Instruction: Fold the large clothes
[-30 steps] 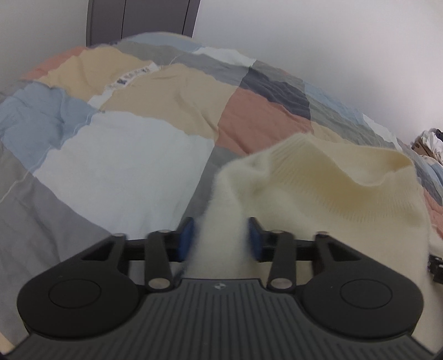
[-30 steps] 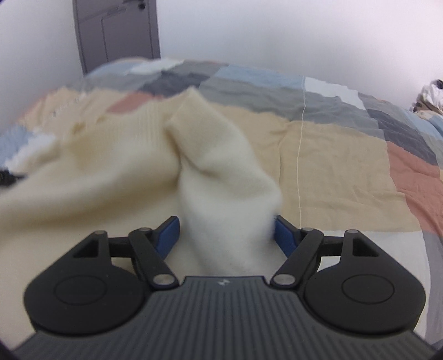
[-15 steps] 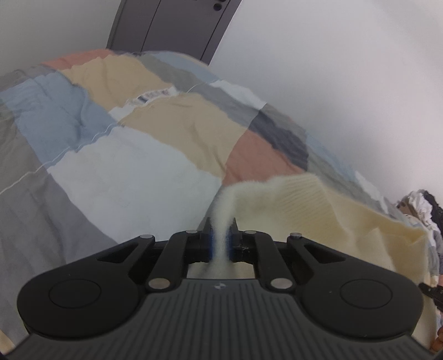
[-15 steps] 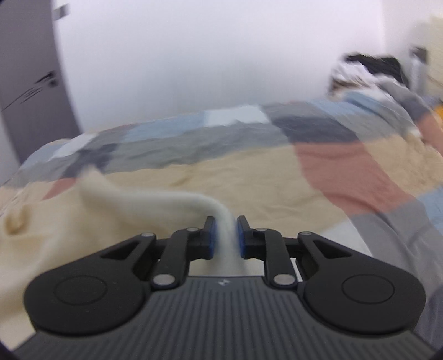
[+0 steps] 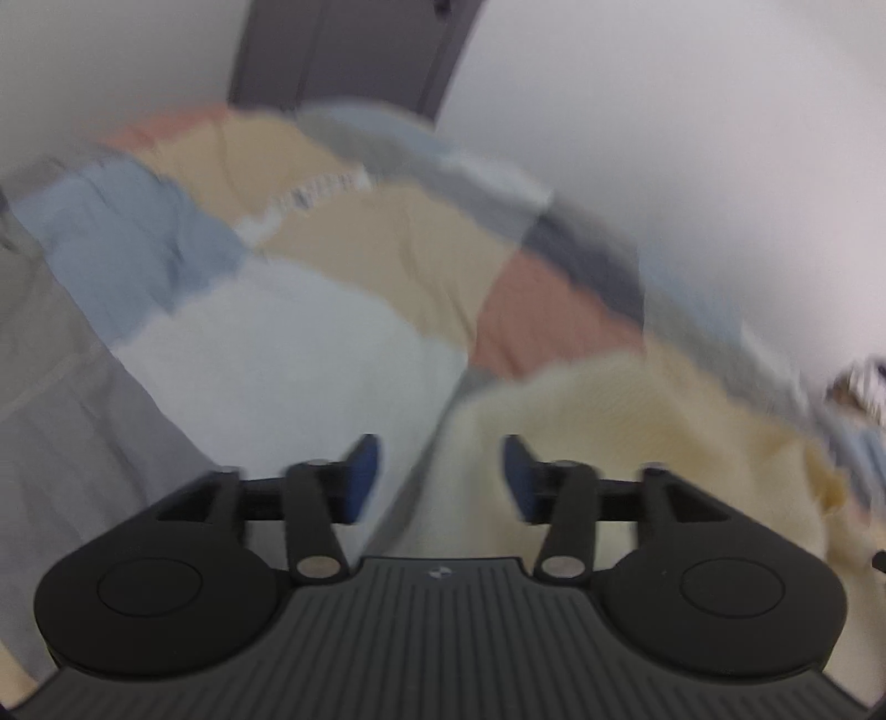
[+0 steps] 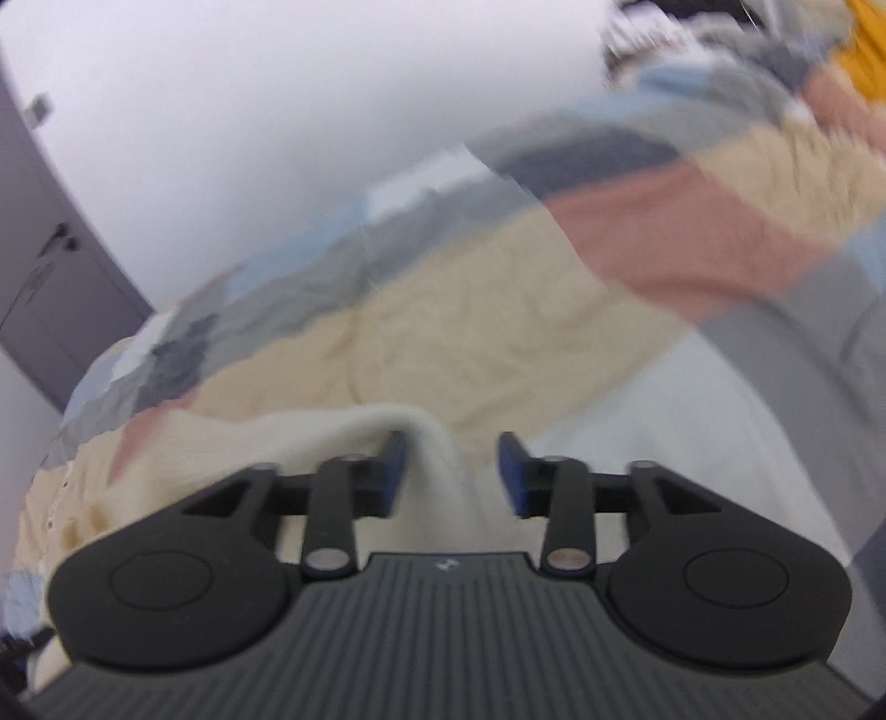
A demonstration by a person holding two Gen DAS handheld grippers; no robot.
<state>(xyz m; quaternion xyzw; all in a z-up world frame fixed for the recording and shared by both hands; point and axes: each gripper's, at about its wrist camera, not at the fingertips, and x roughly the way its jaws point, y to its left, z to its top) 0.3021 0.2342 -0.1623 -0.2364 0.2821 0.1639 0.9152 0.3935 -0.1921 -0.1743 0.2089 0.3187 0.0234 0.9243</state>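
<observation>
A cream knitted sweater (image 5: 620, 421) lies on the patchwork quilt (image 5: 288, 354) of a bed. In the blurred left wrist view my left gripper (image 5: 440, 476) has its jaws opening; the sweater's edge lies in the gap toward the right pad, with neither blue pad pressing it. In the right wrist view the sweater (image 6: 232, 443) spreads to the left, and a fold of it rises between the jaws of my right gripper (image 6: 451, 471). Those jaws are opening too, and the fold rests against the left pad without being squeezed.
The quilt (image 6: 498, 310) has beige, pink, grey, blue and white patches. A grey door (image 5: 343, 50) stands behind the bed's far end, also seen in the right wrist view as a door (image 6: 50, 277). Piled clothes (image 6: 775, 50) lie at the far right. White walls back the bed.
Both grippers were pinched shut on the sweater half a second ago and have now spread apart, letting the cloth go. The right view has rolled and shifted toward the right.
</observation>
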